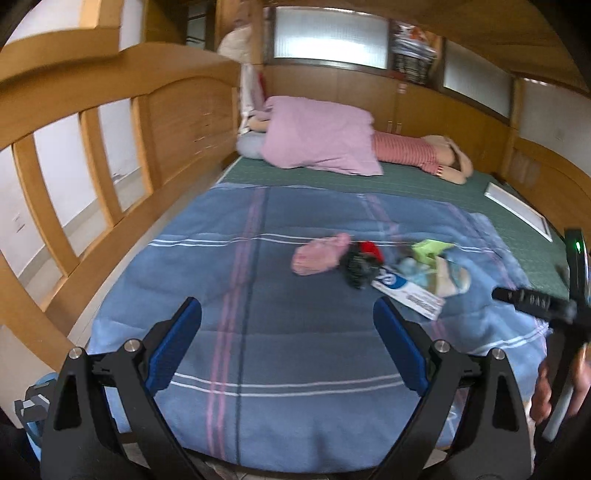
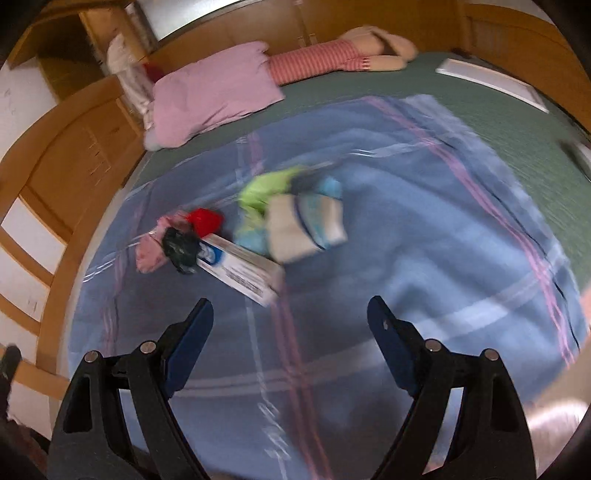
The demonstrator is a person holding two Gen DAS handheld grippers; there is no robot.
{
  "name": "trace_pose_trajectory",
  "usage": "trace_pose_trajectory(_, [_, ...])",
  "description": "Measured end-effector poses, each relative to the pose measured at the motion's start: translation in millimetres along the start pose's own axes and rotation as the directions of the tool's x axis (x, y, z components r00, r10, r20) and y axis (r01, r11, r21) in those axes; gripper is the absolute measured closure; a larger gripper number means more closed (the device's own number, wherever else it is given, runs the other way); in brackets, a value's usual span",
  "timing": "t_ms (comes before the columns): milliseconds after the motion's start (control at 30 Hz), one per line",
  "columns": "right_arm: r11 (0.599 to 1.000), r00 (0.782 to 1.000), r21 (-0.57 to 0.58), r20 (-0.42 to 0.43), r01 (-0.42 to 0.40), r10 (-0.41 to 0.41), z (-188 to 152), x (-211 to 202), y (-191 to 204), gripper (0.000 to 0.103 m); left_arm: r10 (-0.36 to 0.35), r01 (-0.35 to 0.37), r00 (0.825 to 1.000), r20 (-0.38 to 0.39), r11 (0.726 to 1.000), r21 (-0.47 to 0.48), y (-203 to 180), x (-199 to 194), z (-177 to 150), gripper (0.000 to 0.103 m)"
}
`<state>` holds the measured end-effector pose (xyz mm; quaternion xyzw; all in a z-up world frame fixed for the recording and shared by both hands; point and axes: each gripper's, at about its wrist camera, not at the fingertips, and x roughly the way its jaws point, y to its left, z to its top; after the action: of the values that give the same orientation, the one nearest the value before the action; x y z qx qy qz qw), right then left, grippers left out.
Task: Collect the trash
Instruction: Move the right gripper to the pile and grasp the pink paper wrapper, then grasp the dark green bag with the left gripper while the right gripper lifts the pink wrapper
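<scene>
I judge the trash (image 2: 236,236) light and crushable; grip the stiff box (image 2: 243,271) mid-length. Both claws, left gripper (image 1: 287,332) and right gripper (image 2: 290,332), gape wide, empty.

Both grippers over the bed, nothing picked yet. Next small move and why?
Probably ease the right gripper forward and down onto the long white-and-blue carton. It is the nearest piece of the trash pile on the blue plaid blanket, just ahead of the open, empty jaws. The left gripper is also open and empty, farther from the pile.

Soft daylight from frosted windows (image 1: 328,35); heavy motion blur (right view worst), fisheye-bent edges.
</scene>
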<state>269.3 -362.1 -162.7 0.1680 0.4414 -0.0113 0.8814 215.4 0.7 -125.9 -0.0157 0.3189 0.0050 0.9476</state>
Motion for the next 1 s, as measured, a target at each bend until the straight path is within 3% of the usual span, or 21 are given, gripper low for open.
trace_pose_trajectory(267, [0.984,0.989,-0.126,-0.094,-0.127,0.116,52.5,76.1,104.1,0.019,0.061,-0.062,0.998,-0.023,0.996,-0.059,44.9,26.3,2.3,0.009])
trace_pose_trajectory(400, [0.972,0.988,-0.208,-0.129,-0.105,0.08,76.2,120.3,155.5,0.019,0.097,-0.098,0.995,-0.022,0.991,-0.086,73.6,32.3,2.8,0.009])
trace_pose_trajectory(600, [0.969,0.964,-0.225,-0.261,-0.106,0.045,100.6,197.7,198.4,0.019,0.127,-0.13,0.991,-0.028,0.98,-0.147,112.2,41.0,2.9,0.009])
trace_pose_trajectory(767, [0.969,0.918,-0.232,-0.396,-0.086,-0.013,92.5,248.9,218.1,0.021,0.124,-0.129,0.991,-0.041,0.978,-0.162,123.7,49.5,1.6,0.009])
trace_pose_trajectory(800, [0.97,0.914,-0.229,-0.406,-0.079,-0.022,89.7,253.2,220.5,0.027,0.122,-0.127,0.992,-0.043,0.979,-0.162,124.0,50.0,1.0,0.009])
trace_pose_trajectory(833, [0.971,0.912,-0.228,-0.409,-0.077,-0.023,88.6,254.7,221.8,0.052,0.119,-0.125,0.992,-0.046,0.979,-0.161,124.5,50.9,1.0,0.009])
trace_pose_trajectory(867, [0.971,0.906,-0.221,-0.423,-0.092,-0.01,87.1,256.2,224.3,0.064,0.118,-0.124,0.992,-0.05,0.98,-0.158,124.3,51.8,0.4,0.009])
trace_pose_trajectory(933, [0.971,0.909,-0.214,-0.417,-0.112,0.013,86.3,251.8,228.6,0.074,0.118,-0.125,0.992,-0.055,0.98,-0.155,124.3,52.6,0.4,0.009])
trace_pose_trajectory(1000, [0.968,0.918,-0.222,-0.395,-0.117,0.02,87.7,243.0,232.0,0.075,0.122,-0.129,0.991,-0.055,0.98,-0.15,123.1,52.1,0.5,0.009])
